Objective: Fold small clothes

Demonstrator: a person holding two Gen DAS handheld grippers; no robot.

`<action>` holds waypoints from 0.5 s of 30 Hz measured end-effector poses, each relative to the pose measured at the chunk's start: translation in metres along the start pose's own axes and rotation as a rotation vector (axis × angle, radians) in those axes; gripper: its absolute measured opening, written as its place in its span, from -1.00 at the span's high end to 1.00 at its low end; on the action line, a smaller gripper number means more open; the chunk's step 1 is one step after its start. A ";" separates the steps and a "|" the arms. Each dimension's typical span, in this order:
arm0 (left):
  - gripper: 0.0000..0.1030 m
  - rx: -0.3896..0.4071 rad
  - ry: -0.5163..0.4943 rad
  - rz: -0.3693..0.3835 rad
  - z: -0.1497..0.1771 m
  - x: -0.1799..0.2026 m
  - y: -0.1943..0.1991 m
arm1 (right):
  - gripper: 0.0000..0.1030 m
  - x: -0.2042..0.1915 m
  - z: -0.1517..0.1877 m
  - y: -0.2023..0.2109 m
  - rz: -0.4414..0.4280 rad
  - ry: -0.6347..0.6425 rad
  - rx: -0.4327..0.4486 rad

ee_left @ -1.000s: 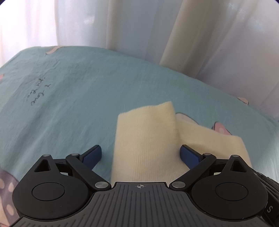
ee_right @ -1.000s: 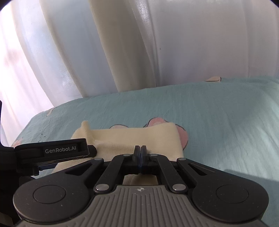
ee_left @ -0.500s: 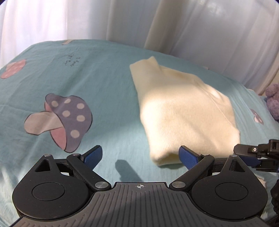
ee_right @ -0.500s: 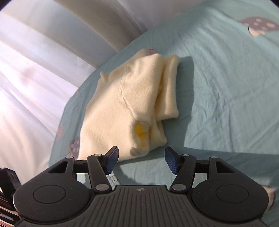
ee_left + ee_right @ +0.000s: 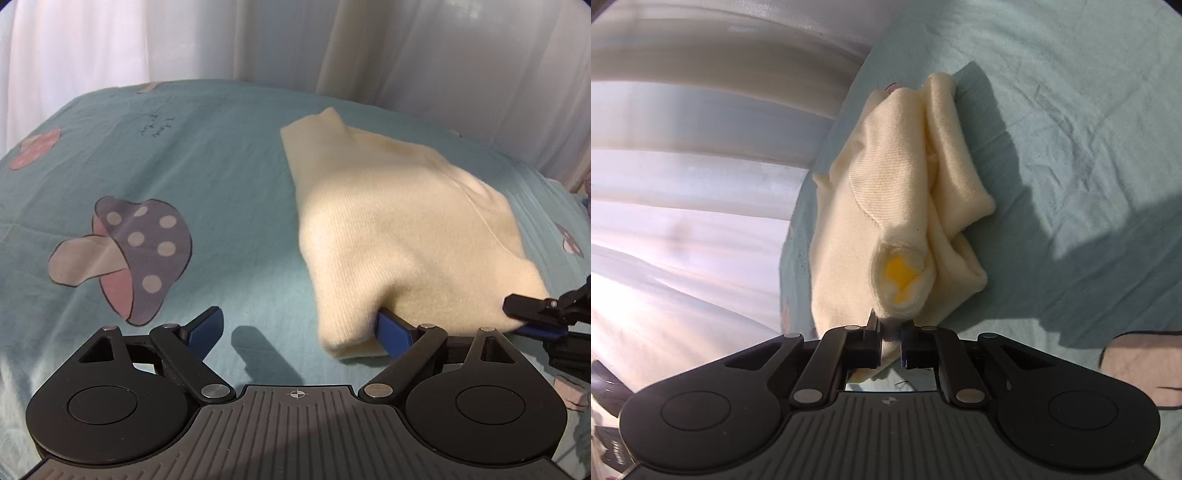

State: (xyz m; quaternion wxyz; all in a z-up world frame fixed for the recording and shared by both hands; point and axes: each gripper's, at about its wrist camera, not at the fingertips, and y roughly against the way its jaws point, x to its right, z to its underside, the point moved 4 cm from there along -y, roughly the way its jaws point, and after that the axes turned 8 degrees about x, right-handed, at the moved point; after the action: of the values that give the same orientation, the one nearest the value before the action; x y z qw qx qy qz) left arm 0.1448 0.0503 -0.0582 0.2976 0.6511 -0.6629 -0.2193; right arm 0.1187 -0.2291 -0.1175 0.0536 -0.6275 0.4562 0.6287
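A folded cream knit garment (image 5: 399, 221) lies on the teal bedsheet (image 5: 229, 177). My left gripper (image 5: 299, 328) is open at its near left corner; its right finger (image 5: 393, 330) touches the garment's edge, the left finger (image 5: 207, 326) is over bare sheet. In the right wrist view the garment (image 5: 897, 206) shows a rolled cuff with a yellow inside. My right gripper (image 5: 888, 336) is shut on the garment's near edge. The right gripper also shows in the left wrist view (image 5: 543, 317) at the garment's right corner.
The sheet has mushroom prints (image 5: 125, 251) left of the garment. White curtains (image 5: 258, 37) hang behind the bed. A purple soft toy (image 5: 587, 184) peeks in at the far right edge.
Both grippers pulled back from the folded garment; the right one opened, then closed on the garment's near edge. The left gripper stayed open and edged up to the near corner.
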 end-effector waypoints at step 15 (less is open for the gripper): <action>-0.74 0.052 0.101 -0.047 -0.018 -0.041 0.041 | 0.67 -0.054 0.017 0.011 0.346 0.613 0.089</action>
State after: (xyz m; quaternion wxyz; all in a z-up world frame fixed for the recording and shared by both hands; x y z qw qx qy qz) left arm 0.1260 0.0947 -0.0218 0.3086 0.6842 -0.6370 -0.1757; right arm 0.1107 -0.1975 -0.0702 -0.1658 -0.6975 0.5774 0.3906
